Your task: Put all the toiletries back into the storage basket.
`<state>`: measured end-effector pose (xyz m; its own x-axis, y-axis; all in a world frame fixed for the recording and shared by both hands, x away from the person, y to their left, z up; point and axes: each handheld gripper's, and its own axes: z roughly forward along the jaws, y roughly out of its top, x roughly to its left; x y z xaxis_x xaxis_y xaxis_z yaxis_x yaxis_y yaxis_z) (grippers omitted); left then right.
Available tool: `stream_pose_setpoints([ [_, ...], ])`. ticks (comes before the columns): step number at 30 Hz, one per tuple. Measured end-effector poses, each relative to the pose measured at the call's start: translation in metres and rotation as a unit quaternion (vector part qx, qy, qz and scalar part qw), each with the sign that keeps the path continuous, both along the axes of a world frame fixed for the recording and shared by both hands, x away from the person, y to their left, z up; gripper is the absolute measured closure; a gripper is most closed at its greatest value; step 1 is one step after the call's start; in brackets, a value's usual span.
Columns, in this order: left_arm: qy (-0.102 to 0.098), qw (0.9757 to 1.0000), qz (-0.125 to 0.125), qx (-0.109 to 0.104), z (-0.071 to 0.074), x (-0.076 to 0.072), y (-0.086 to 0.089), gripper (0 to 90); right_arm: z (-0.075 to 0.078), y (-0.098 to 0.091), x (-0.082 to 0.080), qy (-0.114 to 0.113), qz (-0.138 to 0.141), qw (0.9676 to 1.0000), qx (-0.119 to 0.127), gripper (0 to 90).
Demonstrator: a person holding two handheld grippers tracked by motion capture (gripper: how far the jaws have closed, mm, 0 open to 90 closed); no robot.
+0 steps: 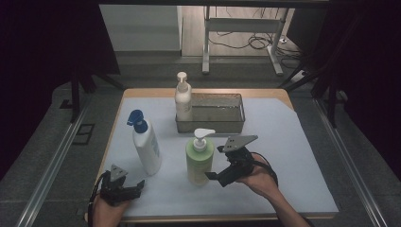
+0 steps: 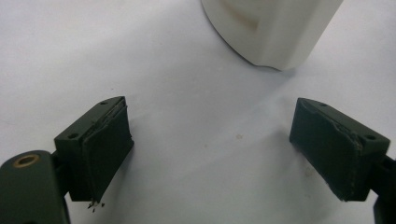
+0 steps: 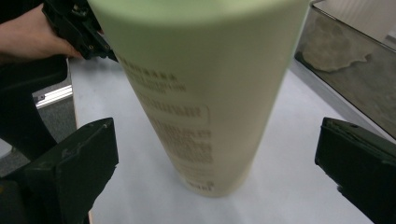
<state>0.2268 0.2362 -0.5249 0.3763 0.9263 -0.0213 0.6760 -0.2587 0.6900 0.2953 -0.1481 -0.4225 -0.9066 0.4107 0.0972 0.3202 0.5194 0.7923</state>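
Matte black, blocky jaws of the right gripper (image 3: 217,154) spread wide around a smooth, cylindrical pale-green pump bottle (image 3: 201,88), upright mid-table on white paper. Left gripper (image 2: 210,149) gapes empty near a glossy white bottle (image 2: 273,28).

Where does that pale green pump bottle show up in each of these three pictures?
High view: the green pump bottle stands at centre front of the table, just left of the right claw.
Left gripper view: not in it; the bottle base at the top is the white bottle.
Right gripper view: it rises between the open jaws, close up.
Shared landmark: the metal tray, top right in the right gripper view.
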Motion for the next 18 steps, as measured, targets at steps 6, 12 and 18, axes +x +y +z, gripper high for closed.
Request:
stream_pose_setpoints([
  [6, 0.000, 1.0000, 0.000, 0.000, 0.000, 0.000, 0.000, 12.4, 0.001, 0.012, 0.000, 0.005, -0.005, 1.0000, -0.004, 2.2],
  [12, 0.000, 1.0000, 0.000, 0.000, 0.000, 0.000, 0.000, 12.4, 0.000, 0.024, -0.001, -0.002, -0.004, 1.0000, -0.008, 2.2],
  [18, 0.000, 1.0000, 0.000, 0.000, 0.000, 0.000, 0.000, 12.4, -0.003, 0.034, 0.001, -0.010, -0.014, 0.9998, -0.009, 2.8],
])
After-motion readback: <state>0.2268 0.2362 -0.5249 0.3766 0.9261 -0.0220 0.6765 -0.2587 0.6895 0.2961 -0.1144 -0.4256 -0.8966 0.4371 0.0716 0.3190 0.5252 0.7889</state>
